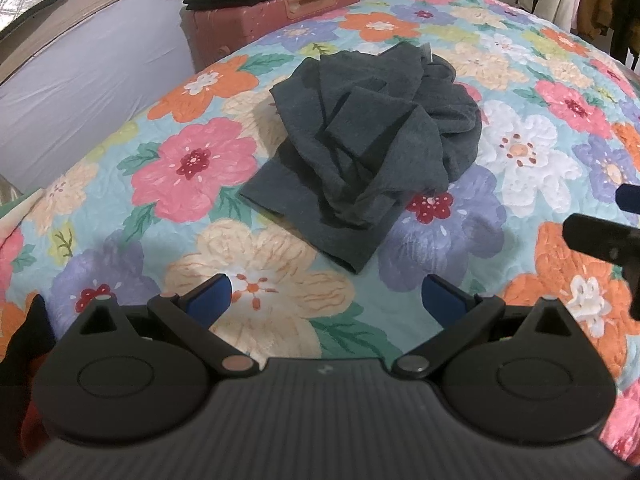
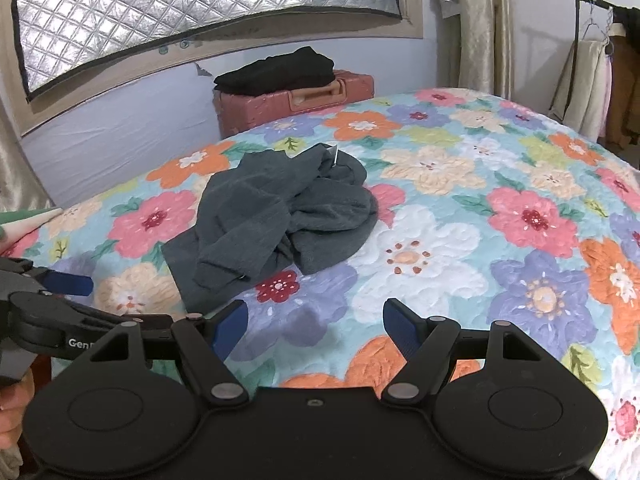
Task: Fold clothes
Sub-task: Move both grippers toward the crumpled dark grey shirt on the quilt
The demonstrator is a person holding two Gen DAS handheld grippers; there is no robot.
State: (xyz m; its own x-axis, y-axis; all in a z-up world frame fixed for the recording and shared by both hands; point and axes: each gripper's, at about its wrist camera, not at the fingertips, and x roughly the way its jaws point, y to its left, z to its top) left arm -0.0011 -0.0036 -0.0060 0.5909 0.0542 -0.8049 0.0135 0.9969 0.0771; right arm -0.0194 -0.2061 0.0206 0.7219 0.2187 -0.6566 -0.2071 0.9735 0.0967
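Observation:
A dark grey garment [image 1: 368,148] lies crumpled in a heap on the flowered bedspread [image 1: 192,168]; it also shows in the right wrist view [image 2: 280,224]. My left gripper [image 1: 326,300] is open and empty, just short of the heap's near hem. My right gripper [image 2: 316,328] is open and empty, to the right of the left one and short of the garment. The right gripper's tip shows at the right edge of the left wrist view [image 1: 600,236]. The left gripper shows at the left of the right wrist view [image 2: 60,292].
A reddish suitcase [image 2: 296,100] stands beyond the bed's far edge with folded black clothes [image 2: 280,70] on top. A wall with a quilted silver window cover [image 2: 180,8] is behind. Clothes hang on a rack [image 2: 600,68] at far right.

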